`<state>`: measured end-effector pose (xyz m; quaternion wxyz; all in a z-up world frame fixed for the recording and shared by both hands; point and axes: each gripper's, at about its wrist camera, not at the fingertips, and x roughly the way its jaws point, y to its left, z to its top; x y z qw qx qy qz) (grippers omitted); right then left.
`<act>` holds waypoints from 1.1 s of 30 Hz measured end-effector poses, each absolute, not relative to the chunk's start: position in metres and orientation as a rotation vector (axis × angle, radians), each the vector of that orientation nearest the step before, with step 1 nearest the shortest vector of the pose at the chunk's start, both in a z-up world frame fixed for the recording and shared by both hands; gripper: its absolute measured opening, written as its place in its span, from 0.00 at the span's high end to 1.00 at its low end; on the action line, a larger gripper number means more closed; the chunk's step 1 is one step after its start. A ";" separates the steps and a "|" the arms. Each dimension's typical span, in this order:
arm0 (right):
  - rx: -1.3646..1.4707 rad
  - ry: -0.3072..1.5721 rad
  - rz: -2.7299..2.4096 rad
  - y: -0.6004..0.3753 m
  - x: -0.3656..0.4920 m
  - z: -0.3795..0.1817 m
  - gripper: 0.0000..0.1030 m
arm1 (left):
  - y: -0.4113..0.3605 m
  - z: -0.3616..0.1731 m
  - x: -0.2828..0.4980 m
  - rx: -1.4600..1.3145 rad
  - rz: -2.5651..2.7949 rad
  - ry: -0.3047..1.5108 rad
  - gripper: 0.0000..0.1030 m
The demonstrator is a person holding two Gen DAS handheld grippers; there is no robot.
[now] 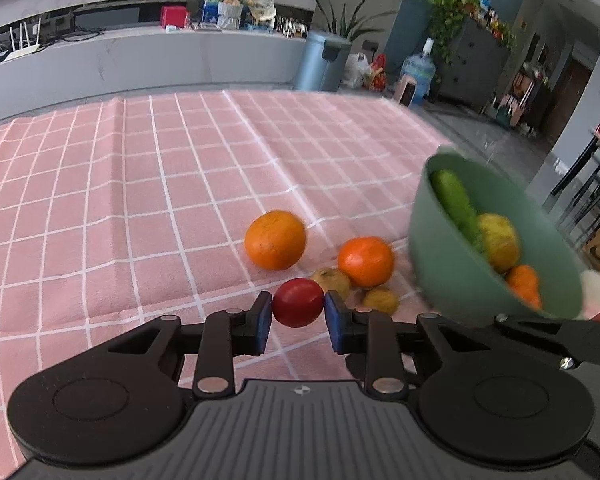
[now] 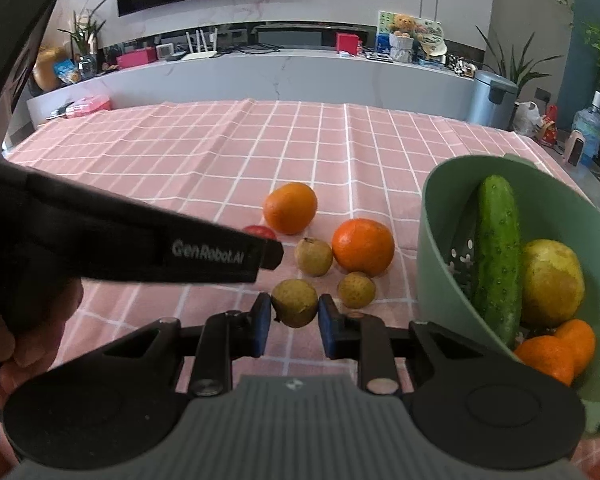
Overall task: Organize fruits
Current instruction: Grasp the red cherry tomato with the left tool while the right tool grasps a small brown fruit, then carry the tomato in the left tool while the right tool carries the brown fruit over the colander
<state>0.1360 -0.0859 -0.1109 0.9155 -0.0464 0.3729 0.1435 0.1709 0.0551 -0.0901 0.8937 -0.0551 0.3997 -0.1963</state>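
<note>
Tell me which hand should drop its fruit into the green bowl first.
Right, probably. The right gripper is shut on a small brown fruit, and the green bowl sits just to its right. The left gripper, shut on the red fruit, is farther from the bowl.

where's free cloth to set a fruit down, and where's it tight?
Free: the pink checked cloth left of and beyond the far orange, up to the cloth's far edge. Tight: the fruit cluster around the near orange and brown fruits, hard against the green bowl; both grippers sit there, jaws shut on fruit.
</note>
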 end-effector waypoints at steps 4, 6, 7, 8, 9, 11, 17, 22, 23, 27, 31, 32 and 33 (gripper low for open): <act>-0.108 0.750 0.329 -0.094 0.119 -0.093 0.80 | 0.054 -0.069 0.158 -0.137 -0.413 0.790 0.69; -0.110 0.737 0.340 -0.101 0.110 -0.083 0.80 | 0.049 -0.057 0.153 -0.128 -0.424 0.771 0.69; -0.111 0.730 0.343 -0.104 0.105 -0.078 0.80 | 0.046 -0.051 0.150 -0.123 -0.434 0.760 0.69; -0.114 0.721 0.344 -0.110 0.100 -0.072 0.80 | 0.042 -0.045 0.147 -0.115 -0.445 0.752 0.69; -0.116 0.712 0.341 -0.115 0.096 -0.067 0.80 | 0.037 -0.040 0.145 -0.103 -0.455 0.746 0.69; -0.120 0.699 0.332 -0.125 0.091 -0.057 0.80 | 0.026 -0.031 0.141 -0.085 -0.479 0.731 0.69; -0.111 0.692 0.266 -0.174 0.091 -0.032 0.80 | -0.013 -0.022 0.140 -0.017 -0.566 0.723 0.69; -0.158 0.741 0.237 -0.214 0.108 -0.028 0.80 | -0.041 -0.024 0.145 0.074 -0.641 0.739 0.69; -0.157 0.761 0.238 -0.224 0.114 -0.028 0.80 | -0.046 -0.025 0.146 0.089 -0.654 0.741 0.69; -0.168 0.853 0.287 -0.247 0.138 -0.034 0.79 | -0.068 -0.033 0.153 0.127 -0.695 0.761 0.69; -0.231 0.892 0.333 -0.254 0.152 -0.044 0.79 | -0.088 -0.044 0.162 0.167 -0.744 0.778 0.69; -0.252 0.905 0.342 -0.255 0.155 -0.046 0.79 | -0.092 -0.047 0.164 0.172 -0.750 0.786 0.69; -0.275 0.918 0.352 -0.255 0.159 -0.049 0.79 | -0.094 -0.050 0.166 0.176 -0.753 0.795 0.69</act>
